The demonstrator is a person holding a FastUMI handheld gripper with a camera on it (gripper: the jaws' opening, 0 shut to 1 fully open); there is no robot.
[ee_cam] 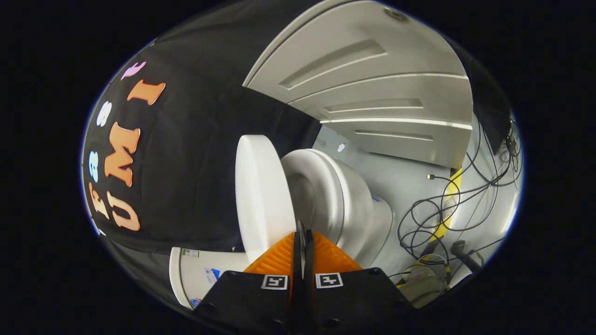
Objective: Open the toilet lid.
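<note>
Where the toilet lid (263,195) appears, it stands raised on edge, a thick white slab just ahead of the fingertips and slightly to their left side. Its broad face is turned away from the toilet bowl (335,195), which sits directly beside it; the view is rolled sideways, so bowl and lid appear tipped over. Below the lid, next to the left finger, the white cistern (200,274) carries small stickers.

The gripper (301,235) is held rolled about its long axis, pointing forward toward the gap between lid and bowl. Both orange fingers (279,258) are pressed together, with only a thin dark seam between them; the jaws are clenched and nothing is held between them. Whether the fingertips touch the lid's edge cannot be told.

Beyond the bowl lies a pale grey floor (400,181). A tangle of black cables (433,218) is spread across it, together with a yellow strip (449,200). A white panelled door (372,93) stands further off.
</note>
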